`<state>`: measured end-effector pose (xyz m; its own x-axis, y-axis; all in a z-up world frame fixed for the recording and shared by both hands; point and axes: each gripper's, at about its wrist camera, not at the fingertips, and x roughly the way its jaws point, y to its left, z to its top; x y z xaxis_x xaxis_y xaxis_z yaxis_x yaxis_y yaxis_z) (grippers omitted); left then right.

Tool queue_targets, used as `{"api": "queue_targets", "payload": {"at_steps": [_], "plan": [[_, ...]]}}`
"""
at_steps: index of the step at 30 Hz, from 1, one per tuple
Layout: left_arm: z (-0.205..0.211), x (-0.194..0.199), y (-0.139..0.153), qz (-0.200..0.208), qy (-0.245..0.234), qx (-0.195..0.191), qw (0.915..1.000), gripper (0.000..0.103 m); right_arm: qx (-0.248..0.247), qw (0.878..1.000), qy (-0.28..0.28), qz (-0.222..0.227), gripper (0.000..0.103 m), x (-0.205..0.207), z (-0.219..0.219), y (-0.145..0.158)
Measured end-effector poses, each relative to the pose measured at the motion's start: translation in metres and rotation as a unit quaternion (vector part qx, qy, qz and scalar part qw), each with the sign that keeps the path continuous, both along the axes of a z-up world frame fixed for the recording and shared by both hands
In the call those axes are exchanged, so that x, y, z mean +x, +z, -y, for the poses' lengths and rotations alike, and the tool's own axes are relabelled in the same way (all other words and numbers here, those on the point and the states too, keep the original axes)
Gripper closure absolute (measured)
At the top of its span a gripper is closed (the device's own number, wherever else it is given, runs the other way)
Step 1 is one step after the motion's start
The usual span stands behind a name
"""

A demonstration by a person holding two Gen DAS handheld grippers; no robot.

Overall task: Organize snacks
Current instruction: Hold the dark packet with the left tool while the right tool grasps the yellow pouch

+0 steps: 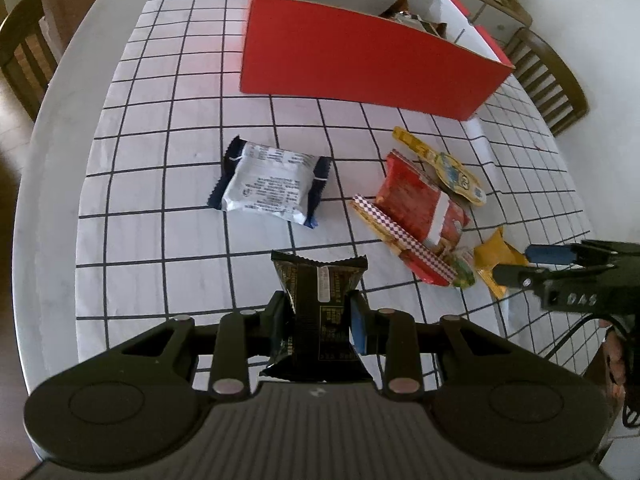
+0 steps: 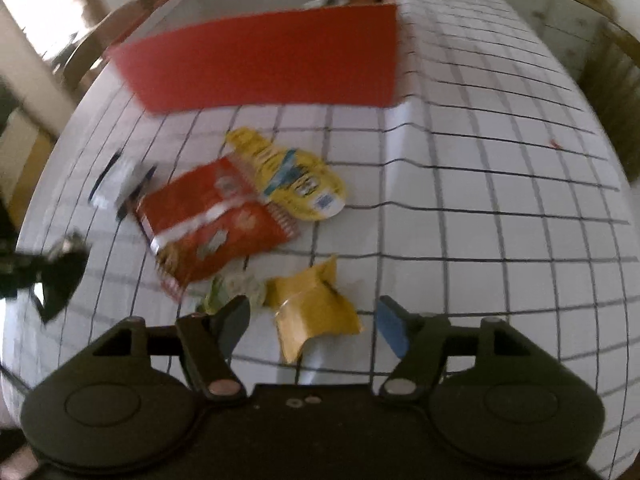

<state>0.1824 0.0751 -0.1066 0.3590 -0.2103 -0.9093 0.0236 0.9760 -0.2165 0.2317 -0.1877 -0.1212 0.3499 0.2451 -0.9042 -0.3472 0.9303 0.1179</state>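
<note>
My left gripper is shut on a black snack packet, held above the checked cloth. My right gripper stands open over a small yellow packet that lies between its fingers, the pads clear of it; the same gripper shows at the right edge of the left wrist view. A red chips bag, a yellow pouch and a white-and-blue packet lie on the cloth. The red box stands behind them, open on top with some snacks inside.
A green-and-white wrapper lies beside the yellow packet. A red-and-white checked packet leans against the chips bag. Wooden chairs stand around the round table. A raised fold in the cloth runs right of the snacks.
</note>
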Motion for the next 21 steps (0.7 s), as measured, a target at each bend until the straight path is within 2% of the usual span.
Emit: {"api": "queue_targets", "payload": {"at_steps": [4,10,14,19,21], "plan": [[0.004,-0.001,-0.001,-0.002,-0.004,0.0,1.0,0.071,-0.031,0.998,0.046,0.007,0.034,-0.002,-0.013,-0.007],[0.008,-0.004,-0.002,-0.004,-0.009,0.0,1.0,0.071,-0.067,0.995,0.08,0.009,0.038,0.001,-0.022,-0.018],[0.011,-0.004,-0.002,-0.004,-0.011,-0.001,0.9999,0.071,-0.063,0.994,0.087,0.011,0.039,0.003,-0.022,-0.018],[0.014,-0.004,-0.002,-0.004,-0.015,-0.003,0.9999,0.071,-0.06,0.993,0.096,0.014,0.048,0.001,-0.02,-0.017],[0.015,-0.003,-0.002,-0.004,-0.016,-0.003,0.9999,0.071,-0.057,0.995,0.084,0.014,0.056,0.002,-0.017,-0.016]]}}
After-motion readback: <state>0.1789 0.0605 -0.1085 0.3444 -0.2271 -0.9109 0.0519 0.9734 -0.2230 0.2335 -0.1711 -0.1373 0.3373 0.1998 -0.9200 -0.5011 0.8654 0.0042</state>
